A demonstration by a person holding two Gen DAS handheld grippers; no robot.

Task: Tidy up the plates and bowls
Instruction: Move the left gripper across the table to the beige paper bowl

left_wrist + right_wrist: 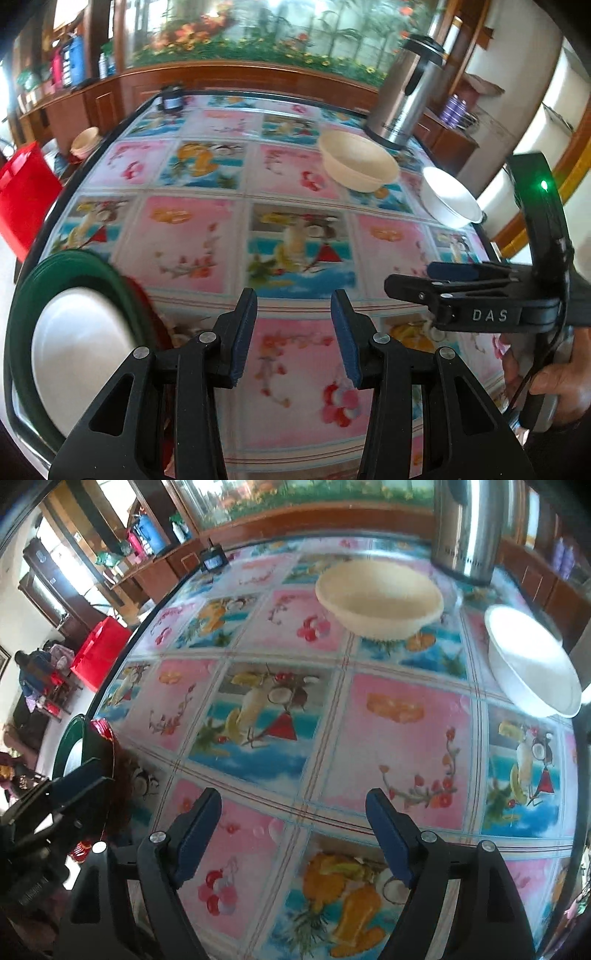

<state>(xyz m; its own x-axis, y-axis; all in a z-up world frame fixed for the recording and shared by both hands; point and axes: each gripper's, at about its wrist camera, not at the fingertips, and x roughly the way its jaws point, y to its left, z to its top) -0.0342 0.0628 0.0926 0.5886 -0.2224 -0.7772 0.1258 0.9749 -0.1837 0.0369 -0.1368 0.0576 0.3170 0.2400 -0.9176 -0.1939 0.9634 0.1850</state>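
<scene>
With both the left gripper (293, 332) and the right gripper (293, 838) parted and empty, the rigid, light-looking cream round plastic bowl (378, 600) at far right is judged best taken by its rim.

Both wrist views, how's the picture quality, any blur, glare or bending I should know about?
Left wrist view: fisheye bends the table edge into a curve; the green-rimmed plate is smeared with blur, while the left tongs stay sharp. Right wrist view: the tablecloth print is soft; the white bowl is washed out by bright light; the steel urn shows glare streaks; corners go black.
</scene>
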